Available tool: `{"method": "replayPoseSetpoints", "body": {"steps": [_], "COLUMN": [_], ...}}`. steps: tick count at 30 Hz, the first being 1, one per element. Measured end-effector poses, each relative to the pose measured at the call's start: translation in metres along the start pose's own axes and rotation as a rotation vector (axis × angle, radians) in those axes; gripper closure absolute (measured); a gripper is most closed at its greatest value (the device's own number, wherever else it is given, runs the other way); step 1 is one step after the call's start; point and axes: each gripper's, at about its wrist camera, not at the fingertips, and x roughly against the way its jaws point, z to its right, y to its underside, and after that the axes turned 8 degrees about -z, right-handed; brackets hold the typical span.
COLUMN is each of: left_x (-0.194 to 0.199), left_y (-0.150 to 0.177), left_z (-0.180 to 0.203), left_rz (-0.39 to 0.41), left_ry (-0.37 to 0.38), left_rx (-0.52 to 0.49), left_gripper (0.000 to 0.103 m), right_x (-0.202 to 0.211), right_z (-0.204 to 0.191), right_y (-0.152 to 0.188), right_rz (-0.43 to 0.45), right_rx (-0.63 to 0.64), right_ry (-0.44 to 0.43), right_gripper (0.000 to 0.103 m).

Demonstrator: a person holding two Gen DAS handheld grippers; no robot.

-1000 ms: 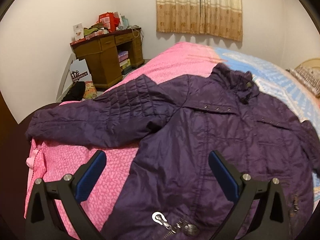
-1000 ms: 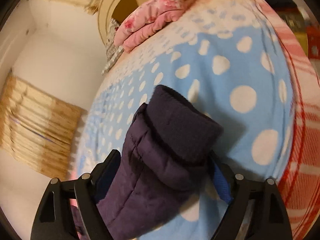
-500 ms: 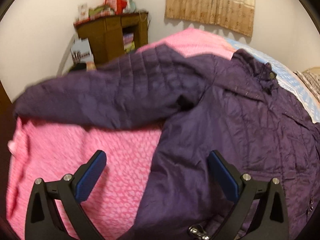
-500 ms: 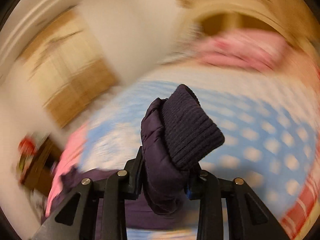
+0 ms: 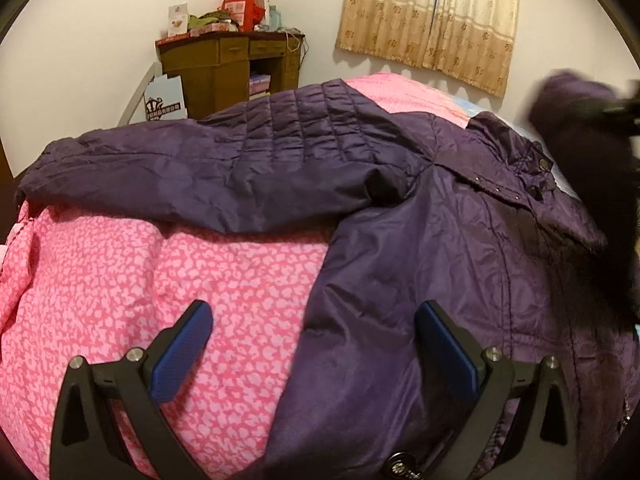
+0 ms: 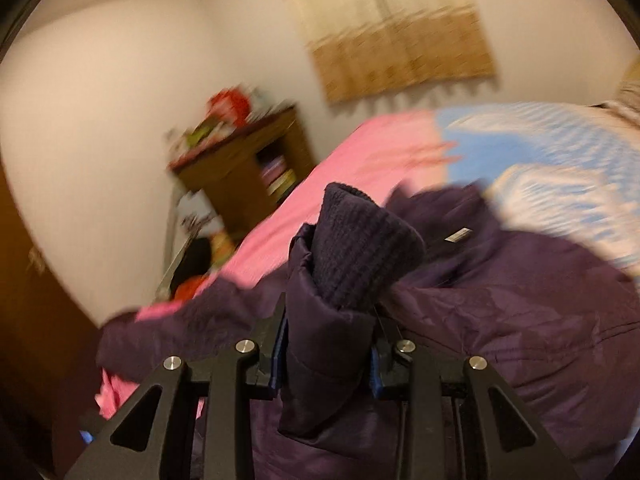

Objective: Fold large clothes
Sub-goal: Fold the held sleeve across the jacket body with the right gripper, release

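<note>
1. Jacket (image 5: 420, 248): dark purple, quilted, lying front-up on the bed (image 5: 200, 280), which carries a pink patterned cover. Body spread flat; collar toward the curtained wall.
2. Left sleeve (image 5: 208, 168): stretched out sideways over the pink cover, not folded in.
3. Right sleeve (image 6: 332, 320): lifted off the bed and held above the jacket body, knit cuff (image 6: 360, 248) uppermost. In the left wrist view it shows as a blurred dark mass at the right edge.
4. Right gripper (image 6: 326, 364): fingers clenched on the right sleeve just below the cuff, fabric bunched between them.
5. Left gripper (image 5: 312, 348): fingers released and spread wide, holding nothing; it hovers over the jacket's side edge where purple fabric meets pink cover.
6. Progress, as judged: early. No completed fold is visible. The first sleeve fold appears to be in hand.
7. Remaining, as judged: lay the right sleeve across the chest, fold in the left sleeve, then fold the body.
8. Risk: the slick shell may slide out of a fold.
</note>
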Motion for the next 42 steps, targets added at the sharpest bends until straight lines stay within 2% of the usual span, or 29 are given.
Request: {"method": "replayPoseSetpoints", "body": {"steps": [2,4,6,9,13,16,18,20,22,24,26,27,30,35,36,39,42], "left_x": [0.001,0.000,0.000,-0.001,-0.002,-0.004,-0.005,-0.006,-0.007,-0.007,-0.006,-0.007,-0.007,-0.007,-0.007,-0.007,-0.007], "left_y": [0.002,0.002,0.003,0.002,0.003,0.003,0.003,0.002,0.001,0.002,0.003,0.002,0.003,0.003,0.002,0.002,0.003], "left_z": [-0.001,-0.002,-0.003,-0.001,0.002,0.003,0.004,0.004,0.005,0.004,0.004,0.004,0.005,0.006,0.006,0.006,0.006], "left_rz": [0.010,0.015,0.023,0.029,0.034,0.037,0.039,0.037,0.037,0.040,0.040,0.039,0.039,0.039,0.040,0.042,0.041], "left_ry": [-0.002,-0.005,-0.006,-0.008,-0.011,-0.015,-0.018,-0.017,-0.017,-0.018,-0.018,-0.023,-0.026,-0.023,-0.020,-0.020,-0.017], "left_rx": [-0.004,-0.007,-0.010,-0.016,-0.017,-0.017,-0.018,-0.018,-0.019,-0.020,-0.021,-0.022,-0.023,-0.025,-0.025,-0.026,-0.029], "left_gripper": [0.000,0.000,0.000,0.000,0.000,0.000,0.000,0.000,0.000,0.000,0.000,0.000,0.000,0.000,0.000,0.000,0.000], "right_x": [-0.043,-0.068,-0.072,-0.049,-0.014,0.015,0.016,0.011,0.001,-0.022,-0.058,-0.071,-0.097,-0.110,-0.102,-0.043,0.016], "right_z": [-0.003,0.002,0.002,0.003,0.021,0.040,0.046,0.044,0.035,0.019,0.002,-0.001,0.001,0.016,0.016,0.028,0.054], "right_y": [0.015,0.025,0.031,0.033,0.033,0.026,0.020,0.017,0.021,0.029,0.045,0.051,0.046,0.020,0.015,-0.001,-0.007], "right_rz": [-0.087,-0.183,-0.212,-0.185,-0.069,0.006,0.008,-0.017,-0.068,-0.161,-0.287,-0.311,-0.235,-0.285,-0.287,-0.129,-0.024], "right_rx": [-0.003,-0.029,-0.046,-0.044,-0.097,-0.121,-0.148,-0.168,-0.146,-0.126,-0.123,-0.126,-0.143,-0.217,-0.209,-0.178,-0.116], "right_ry": [-0.019,-0.089,-0.117,-0.168,-0.286,-0.232,-0.239,-0.246,-0.223,-0.204,-0.187,-0.158,-0.173,-0.224,-0.224,-0.218,-0.050], "right_gripper": [0.057,0.033,0.032,0.032,0.032,0.032,0.032,0.038,0.059,0.070,0.071,0.071,0.072,0.072,0.072,0.071,0.070]}}
